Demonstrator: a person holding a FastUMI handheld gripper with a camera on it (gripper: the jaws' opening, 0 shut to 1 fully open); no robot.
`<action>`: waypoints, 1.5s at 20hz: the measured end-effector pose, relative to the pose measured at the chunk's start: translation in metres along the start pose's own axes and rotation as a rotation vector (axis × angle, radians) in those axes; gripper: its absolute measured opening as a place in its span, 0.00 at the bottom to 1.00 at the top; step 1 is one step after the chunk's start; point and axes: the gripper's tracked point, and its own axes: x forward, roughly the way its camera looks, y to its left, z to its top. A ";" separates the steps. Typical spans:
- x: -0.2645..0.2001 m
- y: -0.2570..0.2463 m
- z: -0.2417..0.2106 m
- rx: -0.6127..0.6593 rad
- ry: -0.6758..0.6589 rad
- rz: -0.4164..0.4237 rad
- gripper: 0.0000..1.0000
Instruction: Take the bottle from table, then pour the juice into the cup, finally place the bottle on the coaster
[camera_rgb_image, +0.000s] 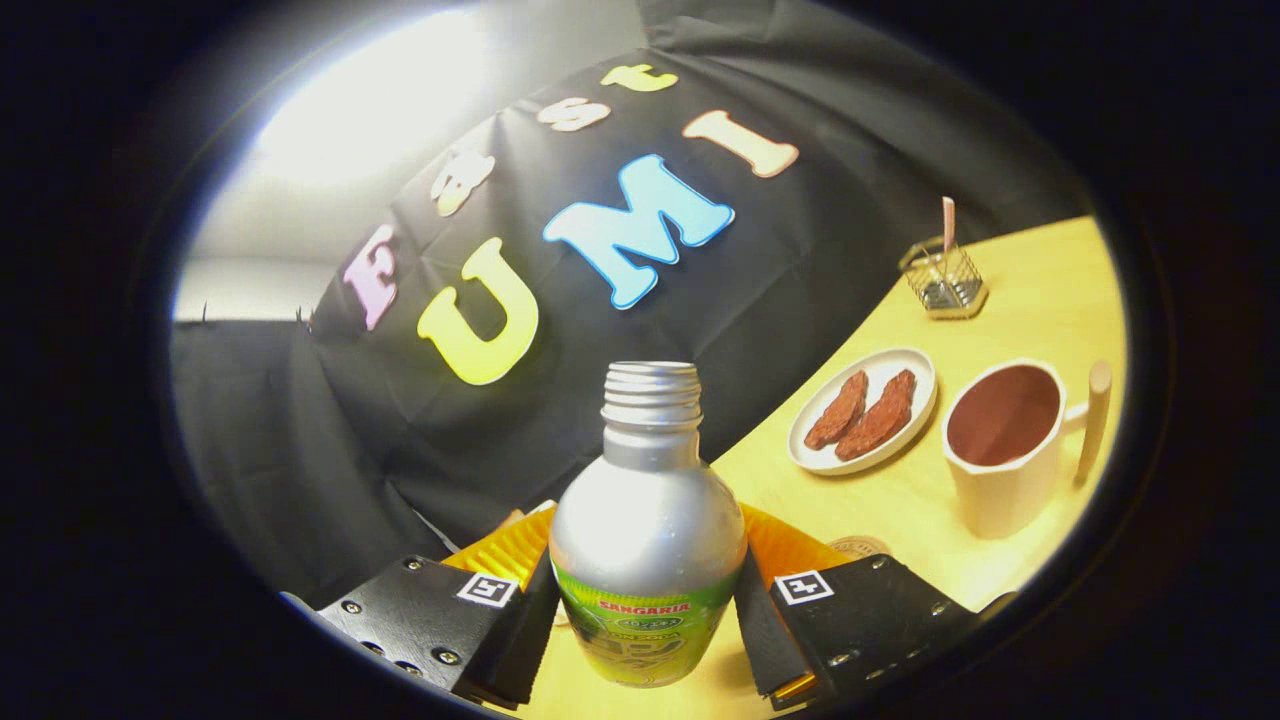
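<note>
I've got the gripper (648, 610) clamped on the bottle (648, 540), both fingers (520, 630) pressing its sides, cap off. Cup (1005, 445) sits w/ dark drink beyond, next to plate (905, 365) on table (1040, 290).

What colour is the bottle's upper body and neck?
Plain silver metal on the bottle, above a green label; the gripper view shows it between the tongs.
</note>
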 end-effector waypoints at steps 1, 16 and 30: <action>0.000 0.001 0.003 0.054 -0.007 0.016 0.78; 0.005 -0.014 0.024 0.527 -0.105 0.085 0.78; 0.004 -0.032 0.037 0.748 -0.190 0.085 0.78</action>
